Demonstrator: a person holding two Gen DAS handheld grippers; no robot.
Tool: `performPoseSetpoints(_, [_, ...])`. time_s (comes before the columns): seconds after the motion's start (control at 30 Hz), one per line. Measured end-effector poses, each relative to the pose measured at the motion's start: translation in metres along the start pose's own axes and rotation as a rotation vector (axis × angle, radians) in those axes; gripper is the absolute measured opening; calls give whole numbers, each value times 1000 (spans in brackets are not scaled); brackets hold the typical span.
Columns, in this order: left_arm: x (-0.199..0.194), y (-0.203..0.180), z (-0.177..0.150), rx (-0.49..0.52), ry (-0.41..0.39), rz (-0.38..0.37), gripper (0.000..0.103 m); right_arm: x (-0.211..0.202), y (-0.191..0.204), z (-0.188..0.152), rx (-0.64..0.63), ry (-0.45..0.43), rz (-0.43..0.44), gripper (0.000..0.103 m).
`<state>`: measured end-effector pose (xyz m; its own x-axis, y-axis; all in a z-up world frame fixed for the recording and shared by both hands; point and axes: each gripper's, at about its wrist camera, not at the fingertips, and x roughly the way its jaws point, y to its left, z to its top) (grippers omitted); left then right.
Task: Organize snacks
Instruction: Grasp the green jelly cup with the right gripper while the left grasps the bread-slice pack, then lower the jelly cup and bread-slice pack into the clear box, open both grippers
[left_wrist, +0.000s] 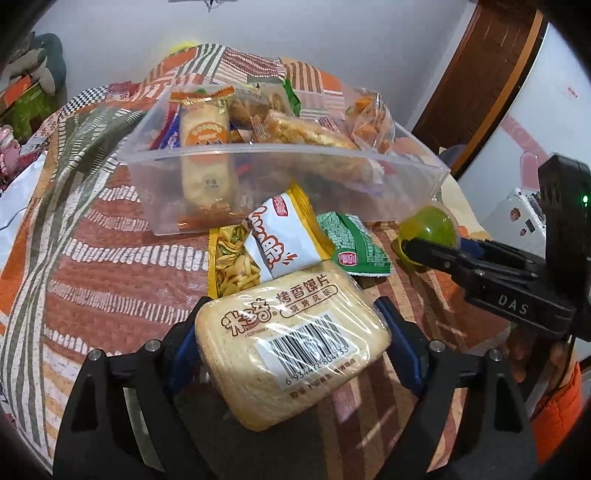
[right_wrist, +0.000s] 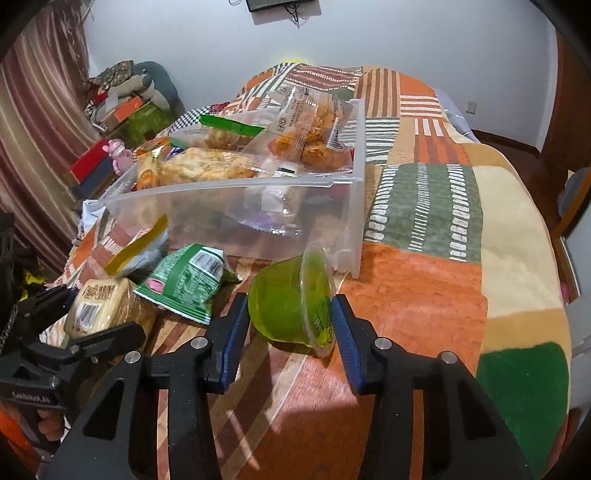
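My left gripper (left_wrist: 291, 325) is shut on a beige baked-bun-slice pack (left_wrist: 288, 350) with a barcode, held just above the bedspread; the pack also shows in the right wrist view (right_wrist: 99, 306). My right gripper (right_wrist: 291, 314) is shut on a green jelly cup (right_wrist: 291, 302) lying on its side; the cup shows in the left wrist view (left_wrist: 430, 230). A clear plastic bin (left_wrist: 280, 184) (right_wrist: 258, 218) holds several snack packs. In front of it lie a yellow-white chip pack (left_wrist: 273, 243) and a green snack pack (left_wrist: 354, 247) (right_wrist: 188, 280).
Everything sits on a patterned orange, green and brown bedspread (right_wrist: 424, 229). Boxes and stuffed items (right_wrist: 125, 99) stand at the far left by a curtain. A wooden door (left_wrist: 480, 74) is at the right.
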<state>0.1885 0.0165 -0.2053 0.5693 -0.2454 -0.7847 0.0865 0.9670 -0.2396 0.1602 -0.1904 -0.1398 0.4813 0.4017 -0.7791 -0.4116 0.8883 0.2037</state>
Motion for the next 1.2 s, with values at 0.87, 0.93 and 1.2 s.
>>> performPoseSetpoints(0.87, [-70, -4, 53, 14, -213, 31, 86, -51, 17, 27, -35, -174, 55, 38])
performPoseSetpoints(0.93, [-70, -4, 61, 13, -228, 33, 86, -52, 15, 32, -30, -188, 57, 38])
performPoseSetpoints(1.2, [-53, -3, 93, 21, -229, 45, 86, -47, 6, 51, -7, -231, 45, 38])
